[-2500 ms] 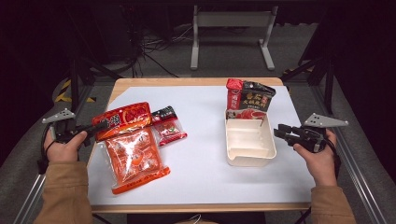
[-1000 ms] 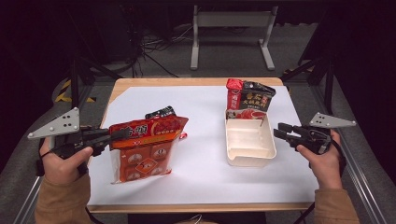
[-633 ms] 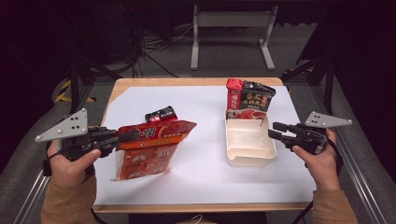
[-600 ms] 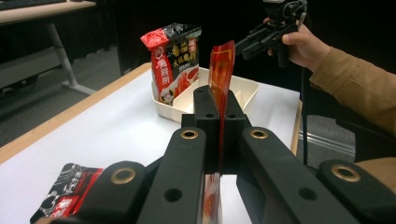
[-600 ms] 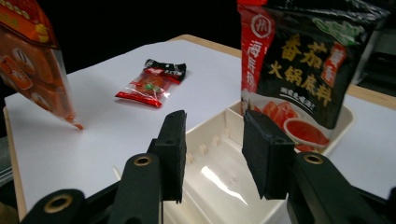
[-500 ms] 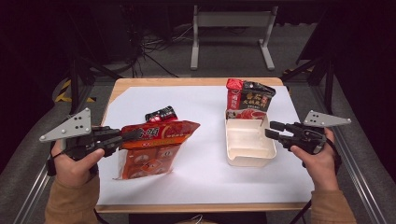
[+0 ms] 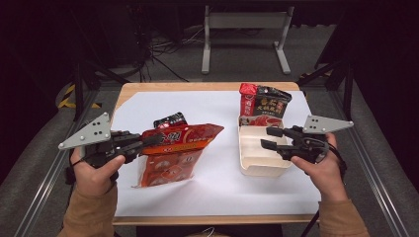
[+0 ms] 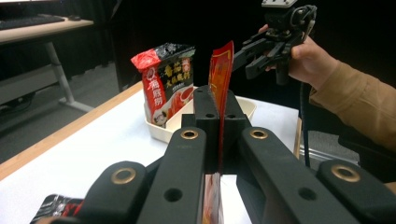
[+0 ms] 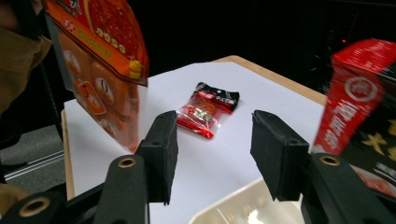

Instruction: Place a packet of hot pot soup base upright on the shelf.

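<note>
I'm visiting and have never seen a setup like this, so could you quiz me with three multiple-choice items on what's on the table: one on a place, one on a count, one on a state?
1. Where does the red-and-black noodle packet stand?
A. at the far end of the cream tray
B. on the floor
C. under the orange pouch

2. How many small sachets lie on the white sheet?
A. none
B. one
C. four

3. How is the left gripper?
A. wide open, holding nothing
C. lying on the table
B. shut on the orange pouch

Answers:
1 A: the packet leans upright at the tray's far end.
2 B: a single small sachet lies flat.
3 B: its fingers pinch the pouch's edge, with the pouch lifted.
</note>
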A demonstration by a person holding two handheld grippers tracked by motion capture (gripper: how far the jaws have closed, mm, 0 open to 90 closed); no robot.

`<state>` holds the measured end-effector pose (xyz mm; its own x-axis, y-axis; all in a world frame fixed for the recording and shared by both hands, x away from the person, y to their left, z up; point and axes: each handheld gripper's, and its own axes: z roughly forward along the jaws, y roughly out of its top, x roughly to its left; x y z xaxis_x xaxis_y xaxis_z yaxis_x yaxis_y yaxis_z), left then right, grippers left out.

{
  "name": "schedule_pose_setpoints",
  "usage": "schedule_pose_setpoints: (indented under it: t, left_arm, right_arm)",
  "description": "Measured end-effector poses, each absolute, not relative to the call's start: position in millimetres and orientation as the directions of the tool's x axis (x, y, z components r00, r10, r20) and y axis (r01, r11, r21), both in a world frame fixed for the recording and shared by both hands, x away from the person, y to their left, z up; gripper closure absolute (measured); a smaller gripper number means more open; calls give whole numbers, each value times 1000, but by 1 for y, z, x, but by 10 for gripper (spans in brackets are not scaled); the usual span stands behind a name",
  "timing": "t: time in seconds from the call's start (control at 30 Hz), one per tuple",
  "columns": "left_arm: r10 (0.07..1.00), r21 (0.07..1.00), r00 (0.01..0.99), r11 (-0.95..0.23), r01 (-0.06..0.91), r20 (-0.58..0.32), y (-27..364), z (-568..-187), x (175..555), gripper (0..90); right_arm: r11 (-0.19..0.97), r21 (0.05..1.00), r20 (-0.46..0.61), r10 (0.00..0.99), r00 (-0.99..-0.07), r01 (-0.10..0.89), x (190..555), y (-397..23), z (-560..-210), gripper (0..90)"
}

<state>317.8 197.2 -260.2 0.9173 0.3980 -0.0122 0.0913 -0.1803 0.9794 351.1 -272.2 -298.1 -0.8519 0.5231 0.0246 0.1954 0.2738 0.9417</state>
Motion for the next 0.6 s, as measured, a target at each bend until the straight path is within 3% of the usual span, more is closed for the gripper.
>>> schedule_pose_setpoints:
  t: [0.6]
  left_arm:
    - [383, 990, 923, -136, 39, 16, 184, -264, 320, 900]
  right_arm:
    - [286, 951, -4, 385, -923, 115, 369, -206, -275, 463]
